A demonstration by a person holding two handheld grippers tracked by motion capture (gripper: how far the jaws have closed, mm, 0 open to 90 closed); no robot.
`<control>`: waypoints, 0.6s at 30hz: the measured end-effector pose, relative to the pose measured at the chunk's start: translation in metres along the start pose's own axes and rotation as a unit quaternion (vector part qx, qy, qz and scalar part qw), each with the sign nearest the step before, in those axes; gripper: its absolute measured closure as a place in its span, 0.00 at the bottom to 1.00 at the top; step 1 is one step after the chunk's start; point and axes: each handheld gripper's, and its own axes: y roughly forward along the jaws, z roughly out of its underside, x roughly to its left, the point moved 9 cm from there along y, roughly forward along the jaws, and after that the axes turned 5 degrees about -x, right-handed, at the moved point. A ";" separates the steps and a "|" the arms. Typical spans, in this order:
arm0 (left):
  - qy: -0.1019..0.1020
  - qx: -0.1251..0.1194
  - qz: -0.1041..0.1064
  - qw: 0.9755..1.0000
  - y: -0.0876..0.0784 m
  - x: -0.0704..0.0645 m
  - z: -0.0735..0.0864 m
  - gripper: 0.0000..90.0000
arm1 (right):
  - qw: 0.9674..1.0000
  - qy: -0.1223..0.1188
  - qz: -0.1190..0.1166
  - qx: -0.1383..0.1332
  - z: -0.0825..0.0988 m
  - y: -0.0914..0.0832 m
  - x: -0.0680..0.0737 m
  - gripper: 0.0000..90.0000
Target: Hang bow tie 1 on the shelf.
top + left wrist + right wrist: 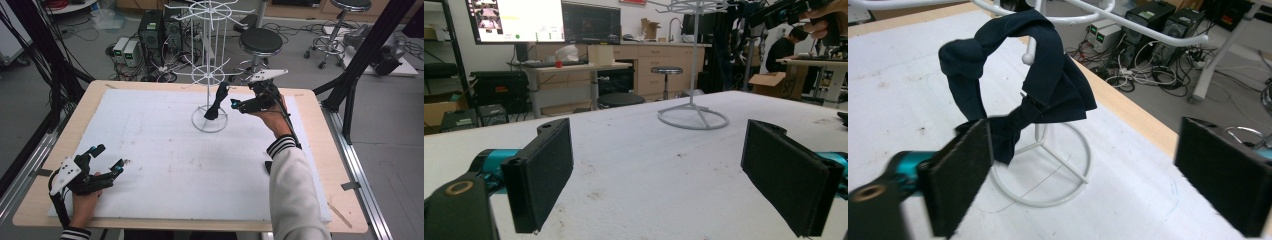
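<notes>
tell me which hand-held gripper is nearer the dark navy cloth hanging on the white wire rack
Right. The right hand-held gripper is open just beside the dark navy cloth on the white wire rack. The left hand-held gripper sits far off at the table's near left corner.

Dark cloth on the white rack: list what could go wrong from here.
1. The dark cloth hangs looped over one ball-tipped prong of the white rack; it may slide off.
2. The right tool stands open with its left pad right beside the cloth's lower end; pulling back could snag it and drag it off.
3. The rack is tall on a small ring base; a bump from the tool might tip it.
</notes>
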 end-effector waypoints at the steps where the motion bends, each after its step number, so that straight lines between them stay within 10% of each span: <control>1: 0.000 0.000 0.000 1.000 0.000 0.000 0.000 0.15 | 1.000 0.001 0.002 -0.002 -0.001 0.000 0.000 0.03; 18: -0.001 -0.001 -0.001 1.000 0.000 0.000 0.000 0.15 | 0.999 0.018 0.005 -0.043 -0.007 -0.045 -0.006 0.01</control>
